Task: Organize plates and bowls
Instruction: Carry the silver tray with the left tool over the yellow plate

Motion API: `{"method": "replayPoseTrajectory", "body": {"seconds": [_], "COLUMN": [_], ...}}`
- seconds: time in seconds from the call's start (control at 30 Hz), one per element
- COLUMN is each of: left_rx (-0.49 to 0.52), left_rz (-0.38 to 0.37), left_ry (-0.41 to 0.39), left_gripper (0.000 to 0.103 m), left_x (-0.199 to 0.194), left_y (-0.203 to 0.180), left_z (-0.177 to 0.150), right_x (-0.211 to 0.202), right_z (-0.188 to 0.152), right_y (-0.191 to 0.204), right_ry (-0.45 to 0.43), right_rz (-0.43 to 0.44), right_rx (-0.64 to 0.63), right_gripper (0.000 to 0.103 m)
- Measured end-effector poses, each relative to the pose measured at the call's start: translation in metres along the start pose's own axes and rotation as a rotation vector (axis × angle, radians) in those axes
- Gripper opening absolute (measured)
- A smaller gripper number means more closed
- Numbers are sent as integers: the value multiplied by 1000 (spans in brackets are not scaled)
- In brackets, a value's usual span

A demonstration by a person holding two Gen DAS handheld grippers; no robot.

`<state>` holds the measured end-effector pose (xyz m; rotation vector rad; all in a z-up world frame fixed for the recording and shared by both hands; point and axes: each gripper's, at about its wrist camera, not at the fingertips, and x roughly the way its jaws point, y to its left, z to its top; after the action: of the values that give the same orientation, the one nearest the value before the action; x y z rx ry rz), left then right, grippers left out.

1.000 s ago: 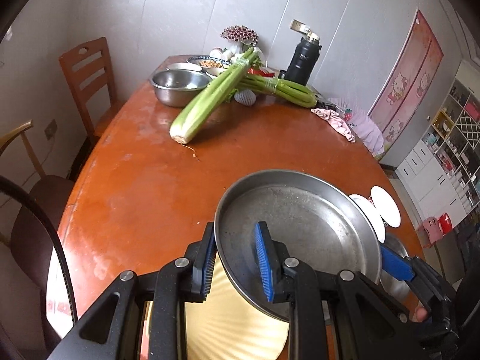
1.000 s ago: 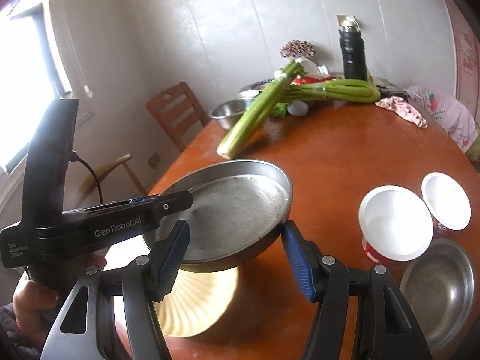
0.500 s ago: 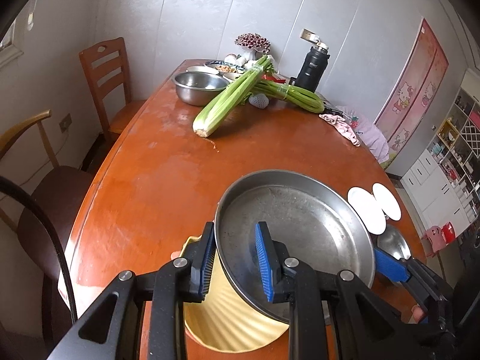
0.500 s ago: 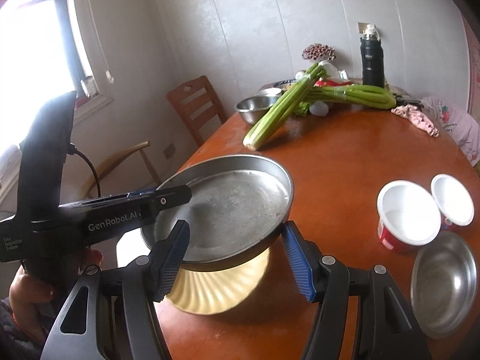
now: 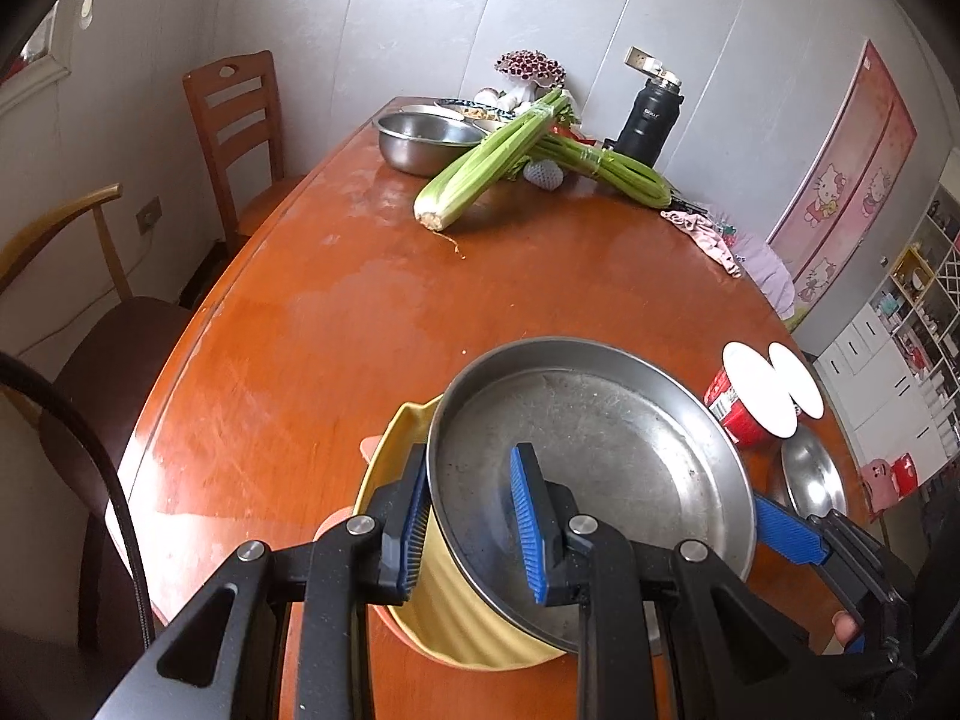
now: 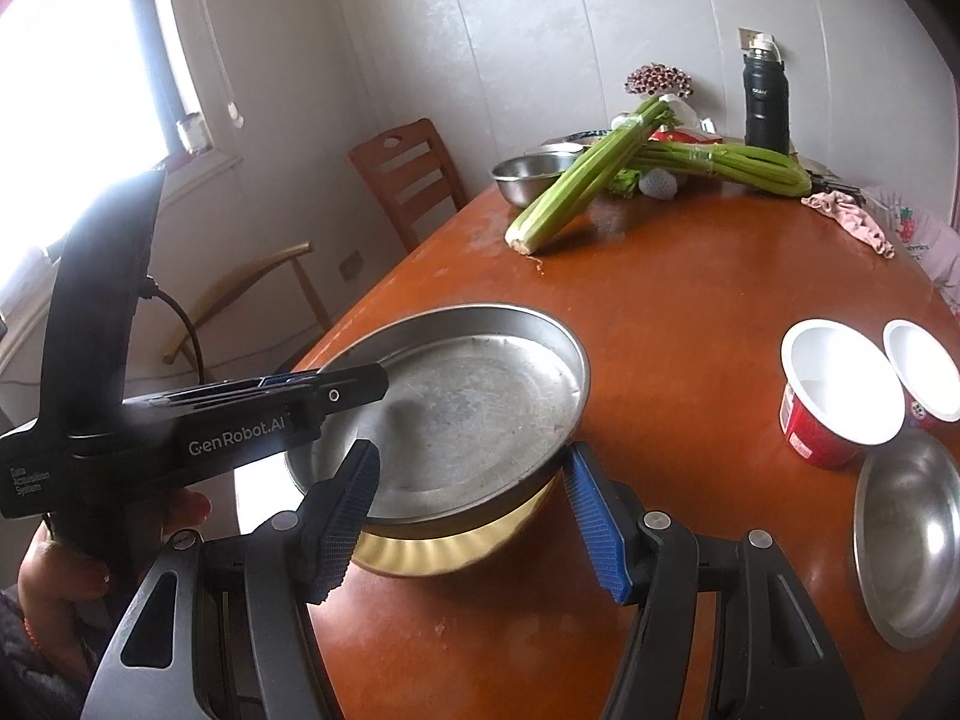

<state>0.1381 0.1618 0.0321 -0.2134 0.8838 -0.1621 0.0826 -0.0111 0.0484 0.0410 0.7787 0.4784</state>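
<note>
Item: steel pan (image 5: 591, 456), round and shallow, held over the near end of the table (image 5: 336, 312), directly above the yellow fluted plate (image 5: 444, 618). Whether its underside touches the plate I cannot tell.

My left tongs (image 5: 474, 528): narrow, nipped onto the pan's near rim, one blue pad outside the wall, the other inside on the floor of the pan.

My right tongs (image 6: 474, 516): partly open, pads on either side of the pan's edge nearest that camera; the right pad touches the wall, the left pad sits close at the rim, and a firm pinch I cannot confirm.

My left hand (image 6: 66, 570) shows below its tool.

Count:
- steel pan, one
- yellow plate, one, with something pink (image 5: 375, 447) showing at its edge
- small steel dish (image 6: 909, 546), one, at the right
- red cups, two (image 6: 840, 402), white inside, side by side
- steel bowl (image 5: 426, 141), one, far end
- celery bunches (image 5: 486, 165), two, crossed
- black flask (image 5: 648, 117), one
- chairs (image 5: 240, 120), two

Orientation: the pan faces mouth up, tilted slightly, its far rim lower. Being round, it has no long axis.
</note>
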Motion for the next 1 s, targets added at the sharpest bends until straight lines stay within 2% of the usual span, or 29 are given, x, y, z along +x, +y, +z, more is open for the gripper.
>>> {"method": "replayPoseTrajectory", "body": {"seconds": [0.47,1.0], "left_rx": [-10,-23], "left_rz": [23,70], "left_ry": [14,15], "left_gripper": [26,26], "left_x": [9,18], "left_y": [2,9], "left_z": [-22,-36], "right_x": [10,29], "right_z": [-16,-20], "right_y": [-2,0], "right_ry": [42,73], "right_rz": [9,13], "right_rx": [-27,-68], "right_gripper": [67,67]}}
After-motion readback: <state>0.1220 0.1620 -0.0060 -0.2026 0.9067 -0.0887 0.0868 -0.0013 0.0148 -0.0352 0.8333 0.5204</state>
